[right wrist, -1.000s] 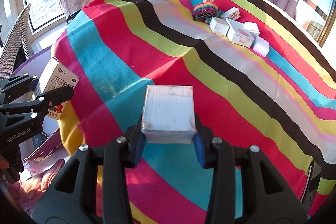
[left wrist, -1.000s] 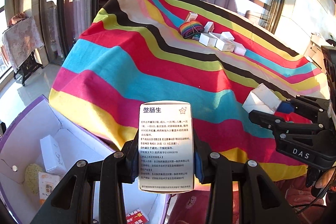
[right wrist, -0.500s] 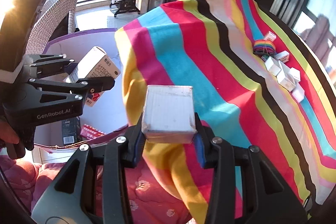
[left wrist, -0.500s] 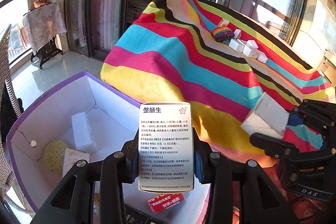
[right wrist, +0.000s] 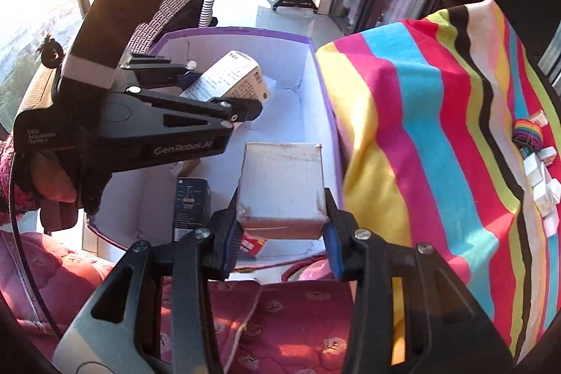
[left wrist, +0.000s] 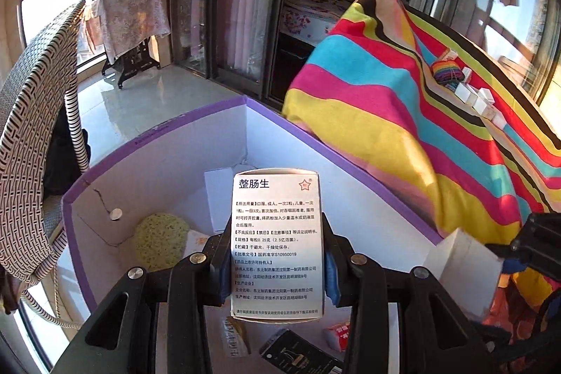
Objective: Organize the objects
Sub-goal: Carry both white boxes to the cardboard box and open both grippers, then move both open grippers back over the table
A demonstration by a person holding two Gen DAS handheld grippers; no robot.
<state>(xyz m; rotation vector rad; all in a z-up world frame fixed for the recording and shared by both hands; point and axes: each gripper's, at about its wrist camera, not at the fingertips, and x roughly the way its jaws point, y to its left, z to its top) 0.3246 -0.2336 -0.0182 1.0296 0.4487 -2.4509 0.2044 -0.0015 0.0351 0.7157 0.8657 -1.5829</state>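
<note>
My left gripper point(left wrist: 277, 269) is shut on a white medicine box with Chinese print point(left wrist: 277, 244), held above the open purple-rimmed storage box point(left wrist: 168, 128). The same medicine box point(right wrist: 228, 81) and left gripper point(right wrist: 224, 93) show in the right wrist view, over the storage box point(right wrist: 245, 32). My right gripper point(right wrist: 280, 233) is shut on a plain white box point(right wrist: 282, 188), held over the storage box's near end. That white box point(left wrist: 463, 265) also shows at the right of the left wrist view.
The storage box holds a yellow sponge point(left wrist: 161, 240), a white carton point(left wrist: 219, 195), a dark box point(right wrist: 191, 202) and a red packet point(left wrist: 338, 333). A striped cloth covers the table point(left wrist: 403, 128), with several white boxes point(right wrist: 540, 184) and a rainbow bundle point(right wrist: 527, 134). A wicker chair point(left wrist: 31, 128) stands left.
Both grippers have swung left off the striped table and now hover over the storage box, each still holding its box.
</note>
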